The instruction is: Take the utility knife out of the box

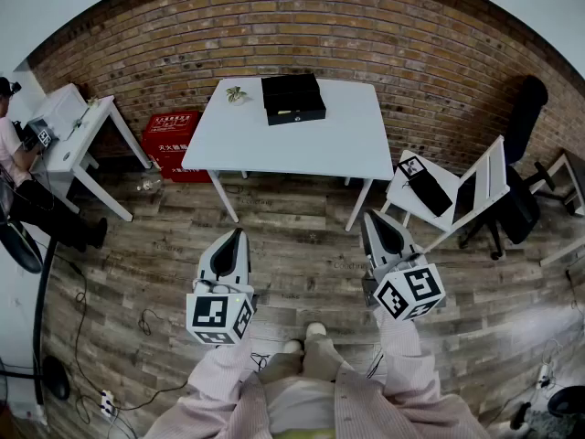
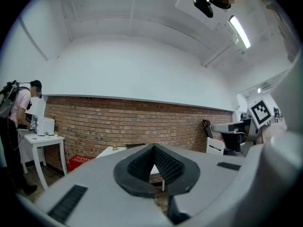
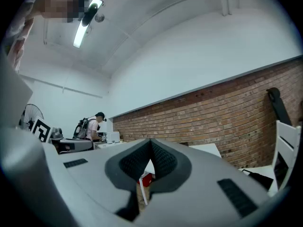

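Note:
A closed black box [image 1: 293, 98] sits at the far middle of the white table [image 1: 302, 149]; no utility knife shows. I stand well back from the table on the wooden floor. My left gripper [image 1: 235, 233] and right gripper [image 1: 370, 216] are held level at waist height, pointing toward the table, far short of it. In the left gripper view the left gripper [image 2: 154, 146] has its jaws closed tip to tip with nothing between them. The right gripper [image 3: 150, 141] is likewise shut and empty in its own view.
A small plant sprig [image 1: 237, 93] lies left of the box. A red crate [image 1: 170, 135] stands by the table's left legs. A person [image 1: 14, 154] works at a small white desk [image 1: 73, 131] at left. A white chair [image 1: 457, 195] and black office chair [image 1: 521, 163] stand right. Cables [image 1: 146, 323] trail on the floor.

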Action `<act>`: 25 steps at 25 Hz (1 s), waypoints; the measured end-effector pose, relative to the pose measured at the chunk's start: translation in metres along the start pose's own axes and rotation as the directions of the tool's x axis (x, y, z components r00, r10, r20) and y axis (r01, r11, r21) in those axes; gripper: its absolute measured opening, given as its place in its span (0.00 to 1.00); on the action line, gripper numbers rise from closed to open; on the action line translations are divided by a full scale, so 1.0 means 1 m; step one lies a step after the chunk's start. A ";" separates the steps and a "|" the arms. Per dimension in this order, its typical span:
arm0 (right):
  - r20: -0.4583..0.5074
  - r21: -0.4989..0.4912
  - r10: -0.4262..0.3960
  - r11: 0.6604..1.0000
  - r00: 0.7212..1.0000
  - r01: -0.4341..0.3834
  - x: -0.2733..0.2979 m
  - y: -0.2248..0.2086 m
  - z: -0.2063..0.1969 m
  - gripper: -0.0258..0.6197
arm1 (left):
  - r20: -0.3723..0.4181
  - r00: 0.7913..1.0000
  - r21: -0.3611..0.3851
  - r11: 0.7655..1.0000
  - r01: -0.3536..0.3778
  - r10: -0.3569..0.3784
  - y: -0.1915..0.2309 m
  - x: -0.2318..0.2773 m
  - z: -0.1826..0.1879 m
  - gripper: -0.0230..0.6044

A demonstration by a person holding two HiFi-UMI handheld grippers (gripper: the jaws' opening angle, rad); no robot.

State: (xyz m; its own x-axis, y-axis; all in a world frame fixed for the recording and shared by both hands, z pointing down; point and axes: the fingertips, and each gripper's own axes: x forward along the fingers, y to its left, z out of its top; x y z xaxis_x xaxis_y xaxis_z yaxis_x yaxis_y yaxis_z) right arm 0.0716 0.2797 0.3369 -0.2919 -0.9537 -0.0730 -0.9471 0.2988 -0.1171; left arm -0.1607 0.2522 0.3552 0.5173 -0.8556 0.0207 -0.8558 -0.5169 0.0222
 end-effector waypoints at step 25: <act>0.004 0.035 0.052 0.998 0.999 -0.052 0.046 -0.063 -0.010 0.14 | 0.004 0.999 -0.031 0.998 -0.050 0.050 -0.006 0.068 -0.005 0.02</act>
State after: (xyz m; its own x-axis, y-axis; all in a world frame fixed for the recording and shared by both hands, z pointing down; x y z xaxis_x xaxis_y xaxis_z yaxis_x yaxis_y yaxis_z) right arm 0.1169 0.2162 0.3505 -0.3404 -0.9366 -0.0826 -0.9253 0.3493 -0.1475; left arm -0.1203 0.1976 0.3615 0.4735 -0.8806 0.0183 -0.8800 -0.4720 0.0524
